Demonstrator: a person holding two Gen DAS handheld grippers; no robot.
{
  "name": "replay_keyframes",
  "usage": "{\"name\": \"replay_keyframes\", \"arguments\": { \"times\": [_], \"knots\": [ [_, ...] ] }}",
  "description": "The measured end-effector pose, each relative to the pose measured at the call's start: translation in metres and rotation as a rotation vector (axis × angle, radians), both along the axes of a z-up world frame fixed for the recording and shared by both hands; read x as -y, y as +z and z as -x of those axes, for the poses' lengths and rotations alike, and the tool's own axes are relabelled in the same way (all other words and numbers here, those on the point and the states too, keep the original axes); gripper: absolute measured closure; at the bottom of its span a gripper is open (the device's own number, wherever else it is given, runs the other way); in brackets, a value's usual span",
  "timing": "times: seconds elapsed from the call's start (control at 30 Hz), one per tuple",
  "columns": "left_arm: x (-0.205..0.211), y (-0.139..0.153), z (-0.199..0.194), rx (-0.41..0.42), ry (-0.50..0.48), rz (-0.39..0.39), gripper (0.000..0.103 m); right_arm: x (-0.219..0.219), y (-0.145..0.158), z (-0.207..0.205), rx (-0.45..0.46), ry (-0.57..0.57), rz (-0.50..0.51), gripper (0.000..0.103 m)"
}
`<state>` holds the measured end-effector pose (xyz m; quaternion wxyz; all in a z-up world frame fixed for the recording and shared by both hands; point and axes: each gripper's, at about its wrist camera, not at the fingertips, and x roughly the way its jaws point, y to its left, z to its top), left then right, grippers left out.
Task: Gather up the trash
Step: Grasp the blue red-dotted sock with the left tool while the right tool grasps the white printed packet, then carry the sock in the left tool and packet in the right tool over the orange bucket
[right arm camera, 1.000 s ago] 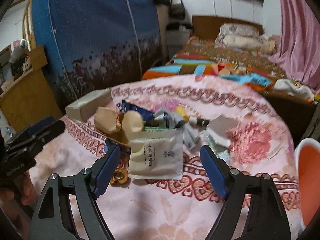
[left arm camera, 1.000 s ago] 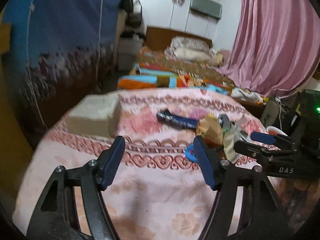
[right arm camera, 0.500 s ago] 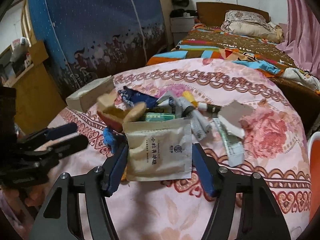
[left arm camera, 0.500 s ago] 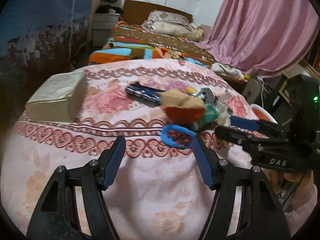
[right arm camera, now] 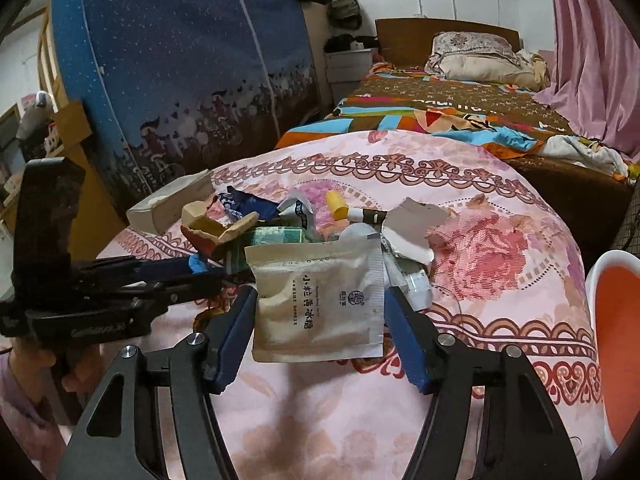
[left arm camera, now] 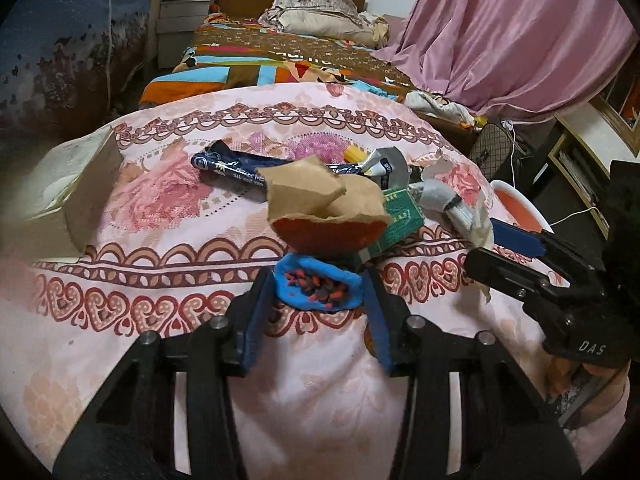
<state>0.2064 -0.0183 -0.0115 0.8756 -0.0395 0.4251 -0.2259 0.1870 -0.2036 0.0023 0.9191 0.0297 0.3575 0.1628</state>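
Blue wrapper, one, tan sachet, one, two hand-held grippers

floral tablecloth | tissue box at left edge | bed | pink curtain | blue wardrobe

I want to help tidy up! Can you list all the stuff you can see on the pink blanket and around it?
blue wrapper: one, blue with red bits, between the left gripper's closing fingers
beige pouch: one, beige, between the right gripper's fingers
torn cardboard: one, brown and red, mid pile
green box: one, green, beside the cardboard
dark blue packet: one, behind the cardboard
yellow cap: one, back of pile
tissue box: one, beige, left
basin: one, white and orange, right edge
blanket: one, pink floral
left gripper: one, black and blue
right gripper: one, black and blue
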Motion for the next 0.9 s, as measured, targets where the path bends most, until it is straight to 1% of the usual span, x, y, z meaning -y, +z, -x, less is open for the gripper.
{"name": "replay_keyframes", "arguments": {
  "times": [0.13, 0.23, 0.27, 0.33, 0.43, 0.5, 0.57, 0.63, 0.67, 0.77, 0.9],
  "knots": [
    [0.000, 0.005, 0.012, 0.037, 0.012, -0.017, 0.074, 0.002, 0.003, 0.007, 0.032, 0.001, -0.007, 0.040],
    [0.002, 0.015, 0.033, 0.114, 0.027, -0.030, 0.074, 0.005, 0.008, 0.017, 0.085, -0.005, 0.000, 0.040],
    [0.004, 0.017, 0.036, 0.127, 0.029, -0.031, 0.074, 0.006, 0.011, 0.020, 0.107, -0.006, 0.002, 0.040],
    [0.006, 0.024, 0.046, 0.174, 0.044, -0.017, 0.074, 0.010, 0.017, 0.027, 0.152, -0.013, -0.006, 0.040],
    [0.013, 0.039, 0.058, 0.265, 0.069, 0.008, 0.074, 0.021, 0.028, 0.037, 0.231, -0.029, -0.032, 0.040],
    [0.019, 0.051, 0.064, 0.341, 0.080, 0.019, 0.074, 0.032, 0.036, 0.046, 0.289, -0.037, -0.056, 0.039],
    [0.025, 0.060, 0.067, 0.392, 0.083, 0.027, 0.074, 0.040, 0.040, 0.050, 0.309, -0.030, -0.088, 0.038],
    [0.032, 0.067, 0.068, 0.422, 0.087, 0.036, 0.074, 0.048, 0.040, 0.051, 0.300, -0.034, -0.108, 0.038],
    [0.033, 0.068, 0.068, 0.421, 0.084, 0.042, 0.074, 0.051, 0.039, 0.050, 0.288, -0.035, -0.111, 0.038],
    [0.038, 0.065, 0.065, 0.389, 0.082, 0.043, 0.074, 0.056, 0.031, 0.045, 0.224, -0.035, -0.098, 0.038],
    [0.042, 0.050, 0.064, 0.327, 0.081, 0.027, 0.074, 0.060, 0.017, 0.043, 0.126, -0.053, -0.026, 0.038]
  ]
}}
